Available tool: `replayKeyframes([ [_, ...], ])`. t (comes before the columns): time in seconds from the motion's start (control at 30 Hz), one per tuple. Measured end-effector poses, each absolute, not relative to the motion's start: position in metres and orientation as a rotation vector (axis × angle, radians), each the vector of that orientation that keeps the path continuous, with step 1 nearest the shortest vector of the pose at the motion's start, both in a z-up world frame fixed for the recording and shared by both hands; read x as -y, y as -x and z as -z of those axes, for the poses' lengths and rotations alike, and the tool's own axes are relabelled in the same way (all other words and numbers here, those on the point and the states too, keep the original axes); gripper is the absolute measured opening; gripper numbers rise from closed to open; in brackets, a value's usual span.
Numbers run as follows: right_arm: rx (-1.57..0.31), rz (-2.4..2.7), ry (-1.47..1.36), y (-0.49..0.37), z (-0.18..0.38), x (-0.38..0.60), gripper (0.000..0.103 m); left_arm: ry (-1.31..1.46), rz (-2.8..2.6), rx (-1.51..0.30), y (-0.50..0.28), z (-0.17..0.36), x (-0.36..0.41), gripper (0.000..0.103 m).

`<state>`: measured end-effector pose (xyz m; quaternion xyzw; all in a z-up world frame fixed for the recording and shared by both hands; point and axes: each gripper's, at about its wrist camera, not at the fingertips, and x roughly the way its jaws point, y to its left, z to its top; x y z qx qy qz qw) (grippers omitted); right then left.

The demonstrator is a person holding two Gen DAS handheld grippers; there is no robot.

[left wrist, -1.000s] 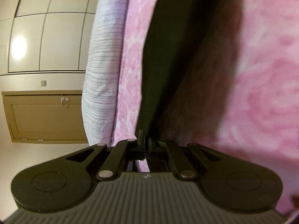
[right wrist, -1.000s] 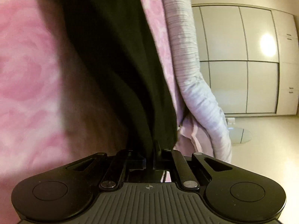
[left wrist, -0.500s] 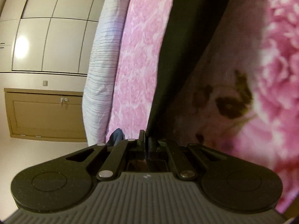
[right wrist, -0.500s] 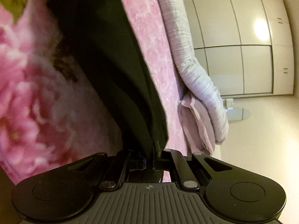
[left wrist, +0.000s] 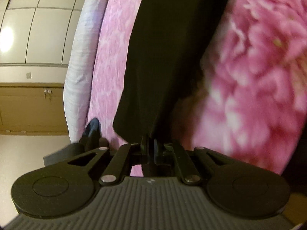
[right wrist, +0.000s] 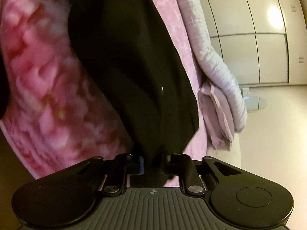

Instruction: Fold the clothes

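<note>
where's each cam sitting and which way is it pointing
Left wrist: sits on the left gripper, looking forward and down along its opening jaws at the black garment between them, lying on the pink floral bedspread; only the gripper shows.
Right wrist: sits on the right gripper, looking forward and down along its opening jaws at the same garment; only the gripper shows.
Shared: garment, bedspread, pale grey striped bedding, white panelled wardrobe.

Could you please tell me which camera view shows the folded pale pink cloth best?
The right wrist view: the pale pink cloth lies folded beside the grey quilt. The left wrist view does not show it.
</note>
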<state>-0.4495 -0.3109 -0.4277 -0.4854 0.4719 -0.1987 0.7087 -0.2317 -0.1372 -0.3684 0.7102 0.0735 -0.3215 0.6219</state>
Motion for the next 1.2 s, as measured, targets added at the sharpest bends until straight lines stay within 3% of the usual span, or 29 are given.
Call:
replayKeyframes([
  [0.07,-1.044,0.474,1.068,0.455,0.425,0.316,0.039,-1.63,0.708,-0.196,0.228,0.361,0.125,0.009],
  [0.17,-1.046,0.531,1.058,0.463,0.418,0.321,0.059,-1.577,0.662,-0.233,0.218,0.339,0.109,0.01],
  [0.3,-1.099,0.64,0.988,0.469,0.409,0.335,0.06,-1.425,0.631,-0.276,0.2,0.31,0.109,0.025],
  [0.43,-1.119,0.773,0.867,0.475,0.391,0.354,0.06,-1.276,0.691,-0.325,0.177,0.299,0.138,0.03],
  [0.67,-0.907,0.771,0.409,0.446,0.328,0.389,0.06,-1.148,0.83,-0.445,0.137,0.323,0.212,0.031],
  [0.77,-0.833,0.655,0.211,0.39,0.309,0.44,0.06,-1.161,0.864,-0.51,0.125,0.347,0.238,0.03],
  [1.0,-0.837,0.536,-0.092,0.313,0.319,0.543,0.065,-1.286,0.847,-0.473,0.13,0.37,0.254,0.023],
  [1.03,-0.85,0.539,-0.124,0.311,0.325,0.559,0.066,-1.291,0.844,-0.476,0.13,0.371,0.255,0.023],
  [1.07,-0.862,0.541,-0.156,0.31,0.33,0.575,0.076,-1.295,0.841,-0.478,0.131,0.371,0.255,0.022],
  [1.1,-0.867,0.517,-0.229,0.318,0.335,0.583,0.08,-1.299,0.836,-0.481,0.131,0.372,0.257,0.022],
  [1.2,-0.876,0.431,-0.459,0.337,0.354,0.61,0.083,-1.304,0.816,-0.492,0.13,0.373,0.26,0.02],
])
